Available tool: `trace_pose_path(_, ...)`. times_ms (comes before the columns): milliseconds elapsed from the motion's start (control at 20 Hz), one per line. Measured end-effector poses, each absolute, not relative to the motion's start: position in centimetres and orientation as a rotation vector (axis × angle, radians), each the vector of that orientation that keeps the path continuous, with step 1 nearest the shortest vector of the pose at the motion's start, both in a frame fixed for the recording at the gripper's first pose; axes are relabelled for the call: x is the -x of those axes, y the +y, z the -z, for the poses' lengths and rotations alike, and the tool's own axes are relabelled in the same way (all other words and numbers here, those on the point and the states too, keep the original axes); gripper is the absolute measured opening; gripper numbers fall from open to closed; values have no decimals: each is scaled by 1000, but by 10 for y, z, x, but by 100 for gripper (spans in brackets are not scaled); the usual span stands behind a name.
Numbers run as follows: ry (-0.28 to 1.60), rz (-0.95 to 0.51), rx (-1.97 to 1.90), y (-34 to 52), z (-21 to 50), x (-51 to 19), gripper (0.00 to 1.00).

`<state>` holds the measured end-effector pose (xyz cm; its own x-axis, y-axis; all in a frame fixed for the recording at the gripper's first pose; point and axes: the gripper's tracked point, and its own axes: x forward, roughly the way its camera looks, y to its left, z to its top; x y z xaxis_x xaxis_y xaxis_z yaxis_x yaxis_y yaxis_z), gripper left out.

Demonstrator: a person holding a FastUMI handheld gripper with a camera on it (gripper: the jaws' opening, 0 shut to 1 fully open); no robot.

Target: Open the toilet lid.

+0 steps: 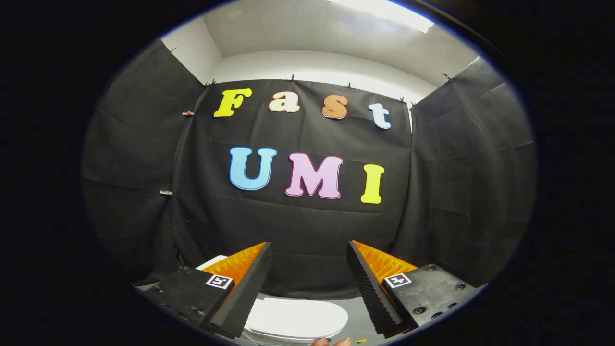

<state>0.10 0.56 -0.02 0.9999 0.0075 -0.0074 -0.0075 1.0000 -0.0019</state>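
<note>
1. The gripper (307,250) is held with its two fingers spread wide apart, and nothing sits between them.
2. The toilet lid (300,318) lies closed and flat, low in the gap between the fingers and below their tips; neither finger touches it.
3. Beyond the fingers hangs the booth's black cloth wall (307,226), with a ceiling light (384,12) above.
4. Just beneath the lid, two small rounded shapes are perhaps fingertips (331,342), too cropped to be sure.

White toilet lid (299,318), closed flat, below the spread fingers.
</note>
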Motion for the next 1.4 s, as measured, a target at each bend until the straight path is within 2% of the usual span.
trace_pose_path(550,8,-24,34,9,13,-2,98)
trace_pose_path(750,-67,-53,43,15,17,-3,98)
trace_pose_path(1050,-26,-86,-25,12,85,-16,98)
trace_pose_path(1400,118,-144,-129,-3,214,-28,98)
